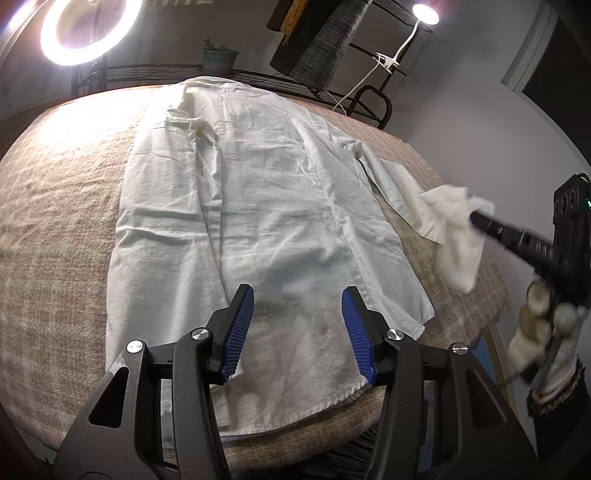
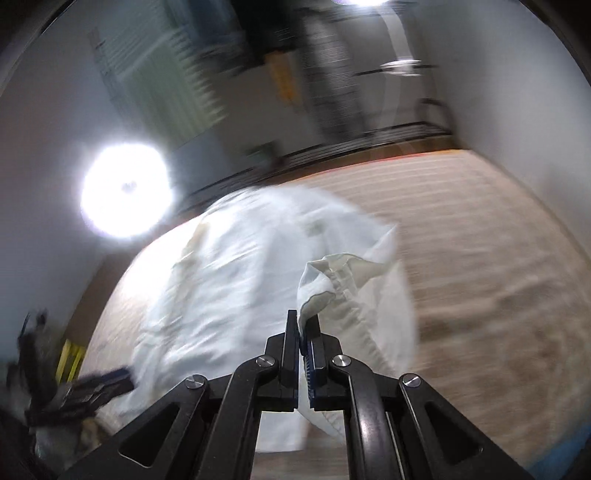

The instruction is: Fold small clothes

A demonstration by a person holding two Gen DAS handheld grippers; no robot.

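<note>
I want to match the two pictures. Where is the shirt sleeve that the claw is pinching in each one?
Left wrist view: the sleeve is at the right, lifted off the table, its end pinched by the right claw.
Right wrist view: the sleeve is in the middle, rising from the shut claw.
Shared landmark: the ring light, top left there, left here.

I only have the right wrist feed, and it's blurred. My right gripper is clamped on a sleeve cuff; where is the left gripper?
Observer: The left gripper is open, over the hem of the white shirt, gripping nothing.
Operator: Is the other sleeve folded already?
Observer: It seems so: a cuff lies on the shirt body near the collar.
Operator: How does my sleeve hang?
Observer: The sleeve cuff is lifted off the table, beyond the shirt's right edge, in the right gripper.
</note>
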